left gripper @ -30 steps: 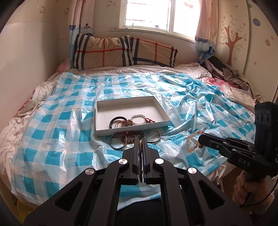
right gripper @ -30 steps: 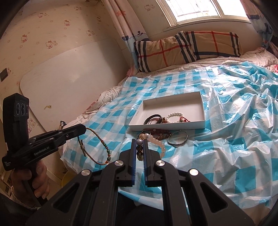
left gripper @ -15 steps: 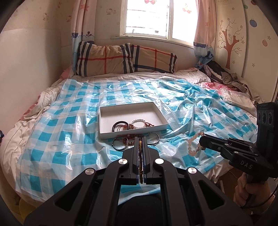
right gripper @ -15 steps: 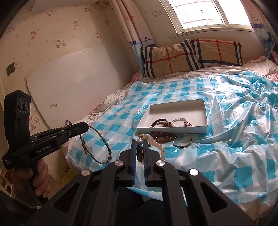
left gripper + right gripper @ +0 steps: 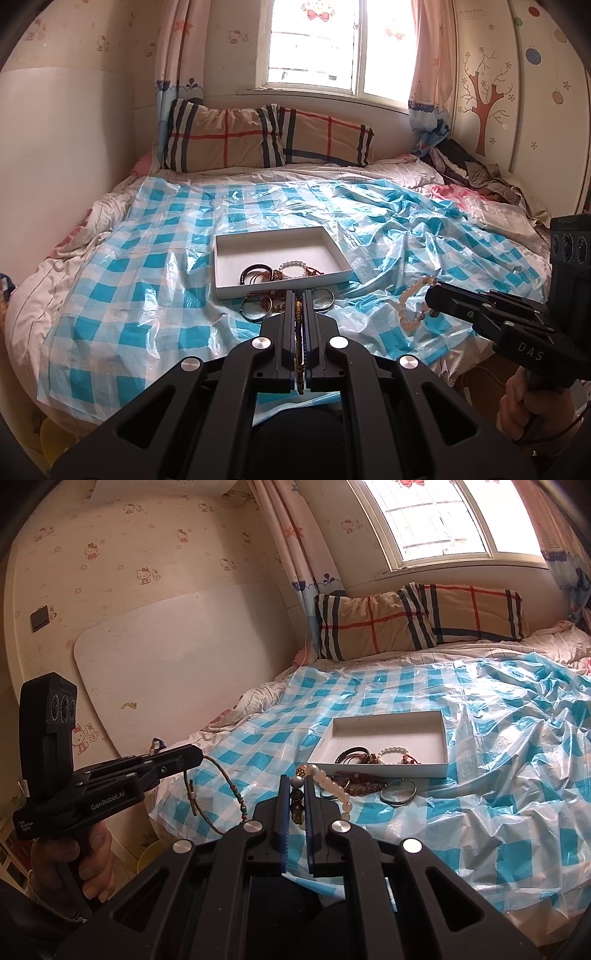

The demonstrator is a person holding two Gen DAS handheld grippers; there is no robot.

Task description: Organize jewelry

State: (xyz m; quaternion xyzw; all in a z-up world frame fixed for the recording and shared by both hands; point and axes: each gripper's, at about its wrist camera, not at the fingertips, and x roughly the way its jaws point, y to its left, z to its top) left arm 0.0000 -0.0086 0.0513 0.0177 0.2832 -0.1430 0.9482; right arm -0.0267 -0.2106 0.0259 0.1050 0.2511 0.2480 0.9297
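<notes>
With left gripper (image 5: pixel 299 314) jaws clamped on a corded bracelet (image 5: pixel 221 794) and right gripper (image 5: pixel 297 794) jaws on a beaded bracelet (image 5: pixel 410 302), carrying step; next, lower both into the white tray (image 5: pixel 258 247).

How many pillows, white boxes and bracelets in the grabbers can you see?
Plaid pillows: 2
White box: 1
Held bracelets: 2, the cord bracelet in the left gripper and the bead bracelet in the right gripper
Total: 5

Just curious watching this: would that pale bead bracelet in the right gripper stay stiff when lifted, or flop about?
Probably floppy: the pale bead bracelet droops from the right gripper in a loose loop. Its round beads look smooth, so it may slip or swing.
</notes>
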